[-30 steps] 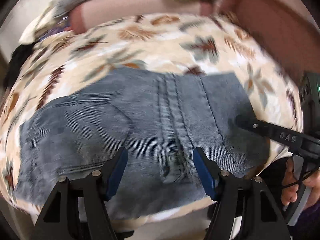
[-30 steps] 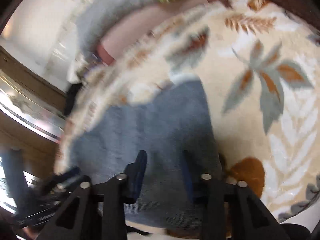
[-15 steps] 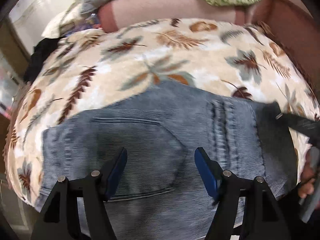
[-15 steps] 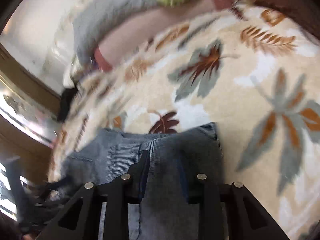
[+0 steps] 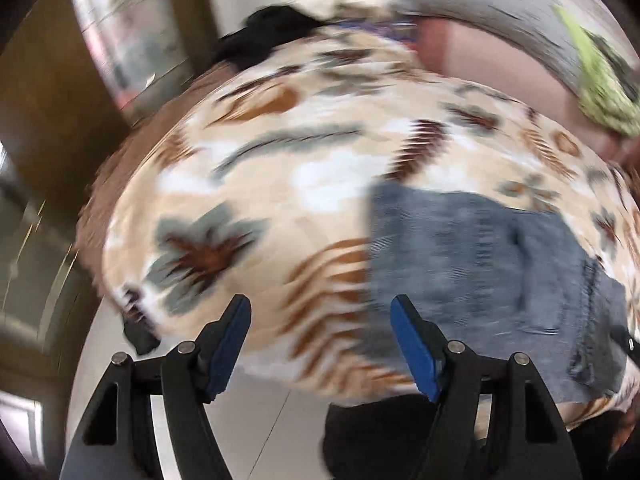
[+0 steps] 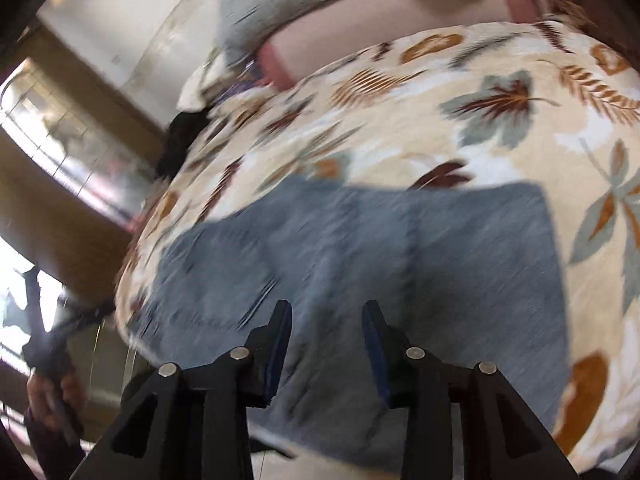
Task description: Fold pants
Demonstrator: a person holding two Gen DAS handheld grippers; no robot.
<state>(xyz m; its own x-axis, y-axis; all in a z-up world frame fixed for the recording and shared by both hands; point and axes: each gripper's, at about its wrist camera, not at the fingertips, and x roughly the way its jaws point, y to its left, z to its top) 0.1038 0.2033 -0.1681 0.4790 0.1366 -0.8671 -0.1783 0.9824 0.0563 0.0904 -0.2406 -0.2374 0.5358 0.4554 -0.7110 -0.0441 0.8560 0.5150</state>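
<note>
Left wrist: pants (image 5: 480,272) right of wide, empty left gripper (image 5: 320,344).

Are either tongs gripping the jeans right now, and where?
Neither. Left tongs and right tongs are both open above the folded jeans, gripping nothing.

Blue-grey denim pants (image 6: 360,264) lie folded flat on the leaf-patterned blanket (image 6: 500,128).

A home bedroom: a bed with a leaf-print blanket (image 6: 460,128), pillows (image 6: 360,28) at its head, and a tiled floor (image 5: 260,420).
</note>
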